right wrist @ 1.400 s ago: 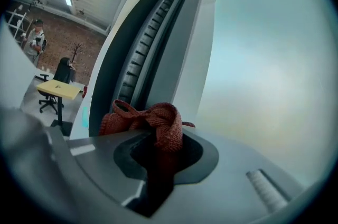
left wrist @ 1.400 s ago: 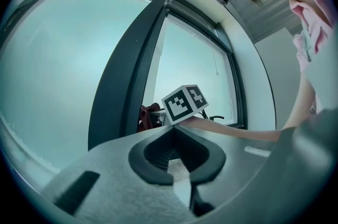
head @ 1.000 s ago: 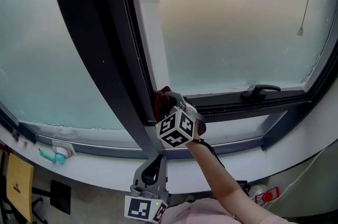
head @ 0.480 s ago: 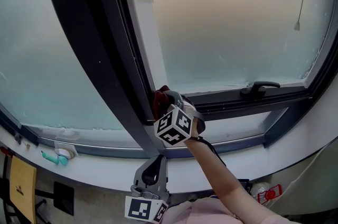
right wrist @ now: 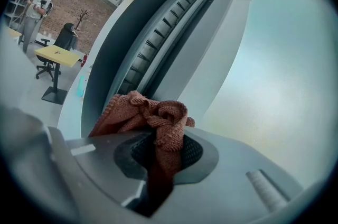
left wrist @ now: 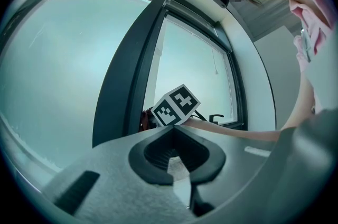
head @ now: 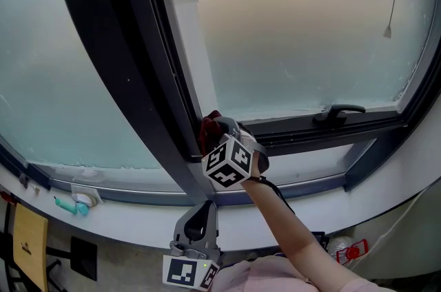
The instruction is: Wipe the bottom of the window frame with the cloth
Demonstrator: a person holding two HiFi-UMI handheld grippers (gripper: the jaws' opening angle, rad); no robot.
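Right gripper view: cloth (right wrist: 158,122) pinched between fingers (right wrist: 228,166).

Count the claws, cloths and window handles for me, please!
Claws: 2, the left claw and the right claw
Cloths: 1, the red cloth pinched in the right claw
Window handles: 1, the black window handle
Total: 4

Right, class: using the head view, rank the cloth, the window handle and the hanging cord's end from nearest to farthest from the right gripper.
1. The cloth, clamped in the right gripper, against the dark frame.
2. The window handle, to the right on the lower frame.
3. The cord end, far upper right, in front of the glass.
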